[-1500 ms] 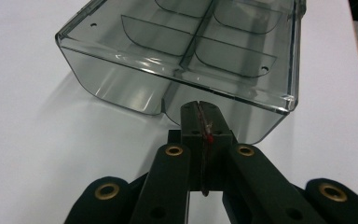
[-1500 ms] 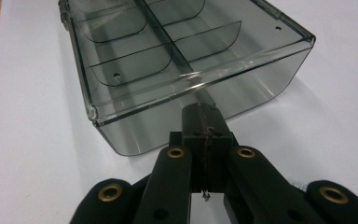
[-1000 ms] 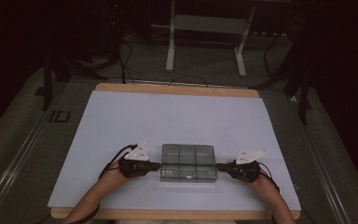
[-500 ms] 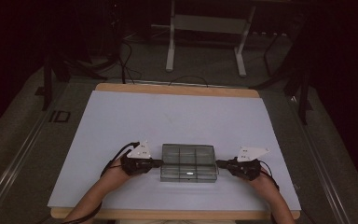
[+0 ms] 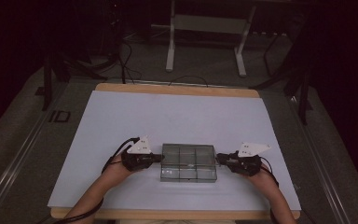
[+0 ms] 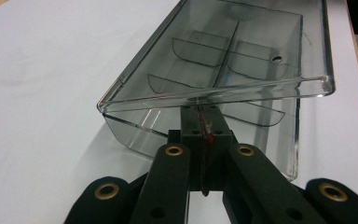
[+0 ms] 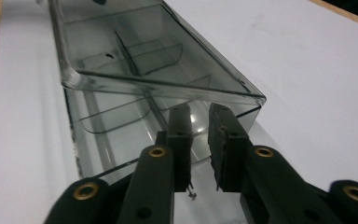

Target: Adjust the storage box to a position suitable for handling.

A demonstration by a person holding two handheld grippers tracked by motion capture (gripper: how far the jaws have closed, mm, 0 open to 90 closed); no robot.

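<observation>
Smoky clear plastic divider box (image 5: 188,162) near the front edge of the white table (image 5: 177,116), a gripper at each short end.
Left gripper (image 5: 156,158) pinched tight on the box's left end wall; forearm enters from bottom left. Box's long axis runs left-right between both hands, equally near. Right gripper (image 5: 220,159) at the right end wall, jaws have just been opening, now slightly apart with a gap showing, nothing clamped between them; wrist level, pointing inward.
</observation>
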